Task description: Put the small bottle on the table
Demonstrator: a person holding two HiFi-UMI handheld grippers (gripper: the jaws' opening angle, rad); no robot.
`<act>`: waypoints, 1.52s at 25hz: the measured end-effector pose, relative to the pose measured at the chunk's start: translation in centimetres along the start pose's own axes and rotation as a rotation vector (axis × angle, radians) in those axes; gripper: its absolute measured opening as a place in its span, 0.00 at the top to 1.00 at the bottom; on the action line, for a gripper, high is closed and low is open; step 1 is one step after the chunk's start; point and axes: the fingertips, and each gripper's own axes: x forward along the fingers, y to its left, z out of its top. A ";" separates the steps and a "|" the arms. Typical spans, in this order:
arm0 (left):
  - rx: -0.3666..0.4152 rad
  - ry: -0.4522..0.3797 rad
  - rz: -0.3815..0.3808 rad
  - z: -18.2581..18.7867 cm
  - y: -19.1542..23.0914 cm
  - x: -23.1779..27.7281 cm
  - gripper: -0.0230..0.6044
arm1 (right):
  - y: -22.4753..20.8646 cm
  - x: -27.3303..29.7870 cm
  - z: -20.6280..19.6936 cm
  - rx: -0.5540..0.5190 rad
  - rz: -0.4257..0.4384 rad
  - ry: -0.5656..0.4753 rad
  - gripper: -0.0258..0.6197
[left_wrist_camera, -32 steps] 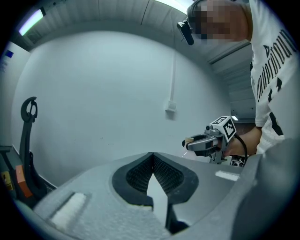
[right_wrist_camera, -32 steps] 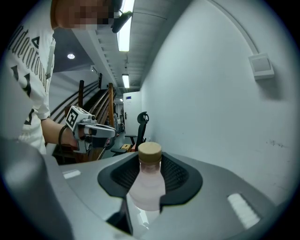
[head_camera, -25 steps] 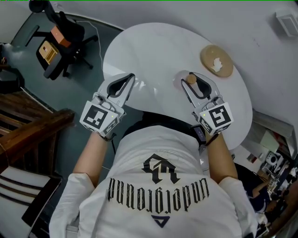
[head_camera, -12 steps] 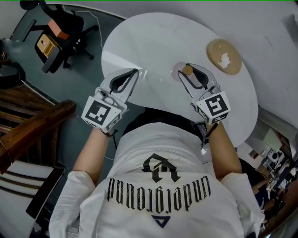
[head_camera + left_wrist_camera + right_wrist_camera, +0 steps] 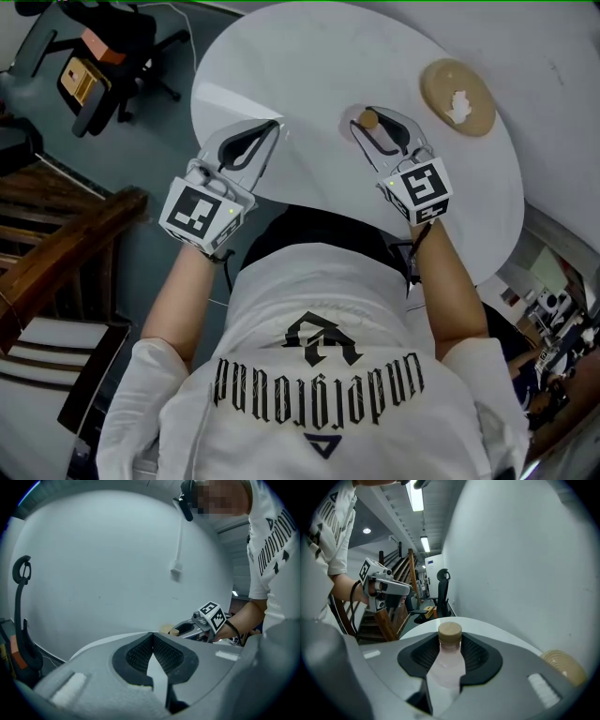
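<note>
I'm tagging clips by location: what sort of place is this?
Probably an office or studio: a round white table, a black swivel office chair and a wooden staircase nearby.

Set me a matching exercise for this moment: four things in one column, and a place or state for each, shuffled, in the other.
Things:
1. small bottle
2. left gripper
3. round mat
4. office chair

Places or states:
A. standing on the floor, away from the table
B. jaws together, nothing between them
C. clamped in the jaws of the right gripper
D. lying flat on the table

Pairs: 1-C, 2-B, 3-D, 4-A
</note>
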 end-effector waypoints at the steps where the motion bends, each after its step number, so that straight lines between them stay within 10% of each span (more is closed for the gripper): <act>1: 0.001 0.006 -0.001 -0.3 0.0 0.3 0.95 | -0.1 0.3 -0.4 0.001 0.000 0.010 0.74; 38: -0.089 0.120 -0.007 -8.5 2.9 5.9 0.95 | -4.2 8.8 -7.7 -0.023 -0.002 0.103 0.74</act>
